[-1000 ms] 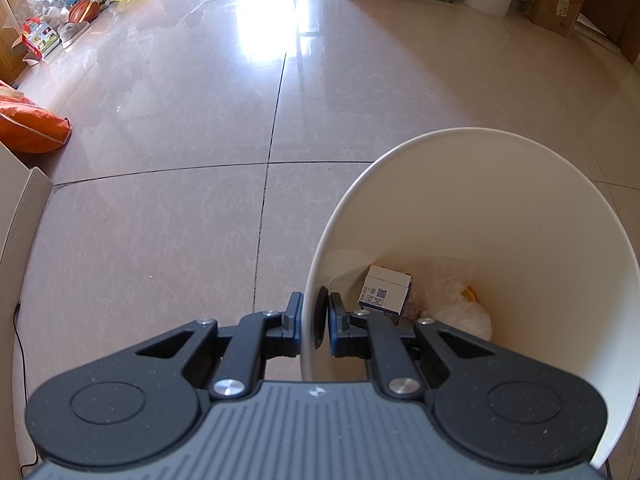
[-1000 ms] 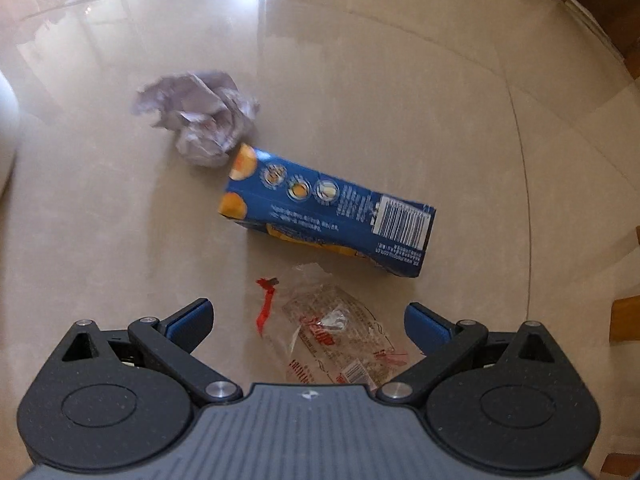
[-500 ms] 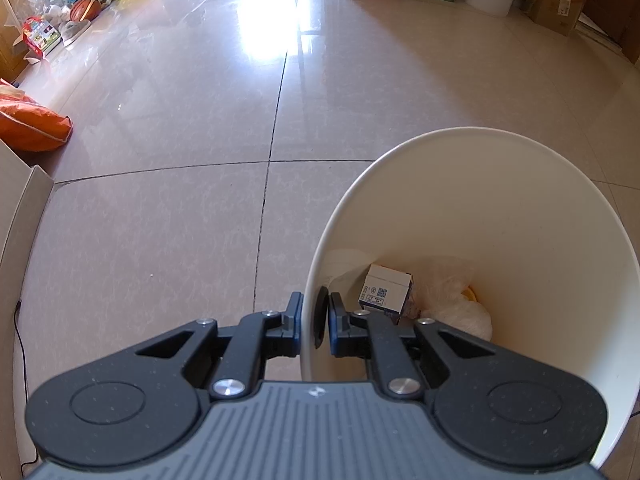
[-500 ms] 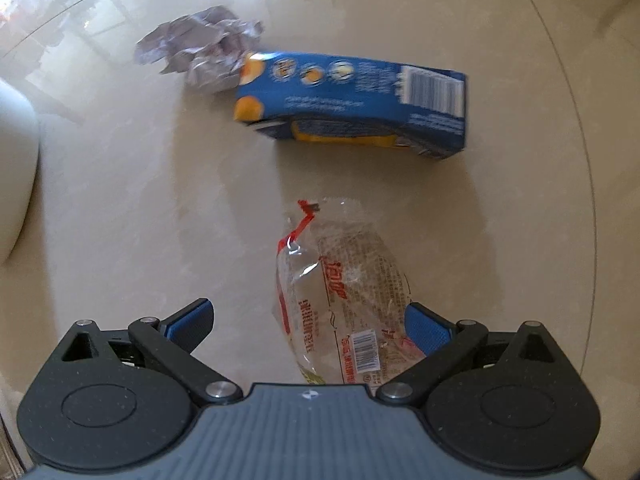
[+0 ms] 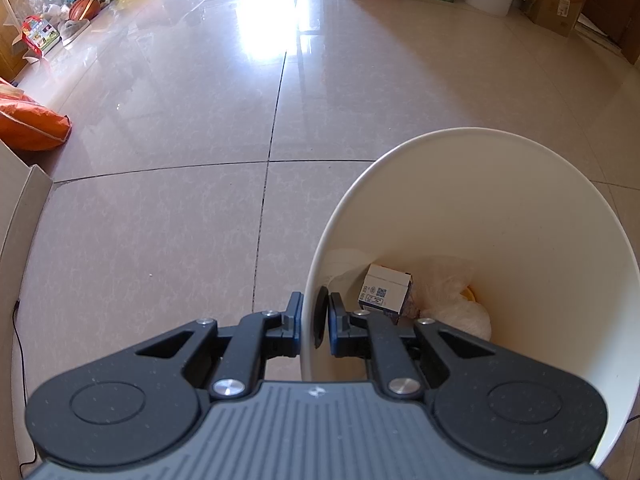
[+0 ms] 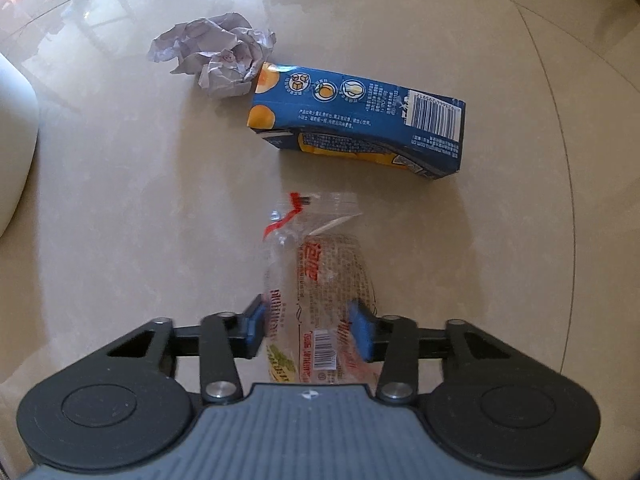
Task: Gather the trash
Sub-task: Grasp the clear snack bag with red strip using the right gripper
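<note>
Left wrist view: the left gripper [image 5: 314, 322] is clenched on the white bin's [image 5: 520, 216] rim; a small carton [image 5: 384, 292] lies inside. Right wrist view: the right gripper [image 6: 310, 330], jaws just closing, straddles the clear wrapper [image 6: 316, 280] on the floor [image 6: 120, 220], with a blue carton [image 6: 360, 116] and crumpled paper [image 6: 216, 56] beyond.

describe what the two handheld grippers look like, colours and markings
The left gripper and the right gripper look alike: ribbed grey body with a small white logo, black linkage arms with silver pivot screws, round black discs at either side, blue finger pads.
</note>
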A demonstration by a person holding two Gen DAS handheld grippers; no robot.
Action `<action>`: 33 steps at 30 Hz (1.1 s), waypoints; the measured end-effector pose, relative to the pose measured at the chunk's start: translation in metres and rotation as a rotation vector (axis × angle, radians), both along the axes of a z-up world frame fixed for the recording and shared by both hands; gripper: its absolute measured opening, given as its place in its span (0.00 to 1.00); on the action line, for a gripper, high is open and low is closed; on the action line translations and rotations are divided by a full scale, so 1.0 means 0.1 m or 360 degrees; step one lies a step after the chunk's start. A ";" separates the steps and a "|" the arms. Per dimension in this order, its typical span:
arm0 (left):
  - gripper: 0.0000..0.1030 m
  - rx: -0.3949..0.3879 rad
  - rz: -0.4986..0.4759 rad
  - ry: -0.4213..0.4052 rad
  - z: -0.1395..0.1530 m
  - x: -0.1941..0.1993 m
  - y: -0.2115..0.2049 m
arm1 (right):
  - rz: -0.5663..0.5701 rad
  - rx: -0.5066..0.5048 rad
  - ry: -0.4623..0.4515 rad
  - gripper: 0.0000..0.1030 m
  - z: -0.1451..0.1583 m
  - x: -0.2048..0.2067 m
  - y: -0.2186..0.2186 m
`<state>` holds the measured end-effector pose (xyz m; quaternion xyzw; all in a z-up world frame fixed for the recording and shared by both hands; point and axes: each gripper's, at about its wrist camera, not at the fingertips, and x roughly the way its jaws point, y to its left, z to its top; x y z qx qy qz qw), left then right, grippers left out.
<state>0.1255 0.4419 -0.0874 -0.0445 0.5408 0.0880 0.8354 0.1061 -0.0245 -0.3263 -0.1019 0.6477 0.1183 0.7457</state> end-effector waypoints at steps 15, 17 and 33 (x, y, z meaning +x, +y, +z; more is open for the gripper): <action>0.10 0.0003 -0.0005 0.0001 -0.01 0.00 0.00 | 0.0022 0.0101 -0.0094 0.27 0.56 -0.24 0.11; 0.10 0.0007 -0.0009 0.0000 -0.01 0.01 -0.01 | 0.0071 0.0095 -0.0117 0.28 0.62 -0.28 0.14; 0.10 0.0003 -0.0009 0.0001 -0.01 0.01 0.00 | -0.0063 -0.0015 -0.0091 0.86 -0.04 -0.17 0.19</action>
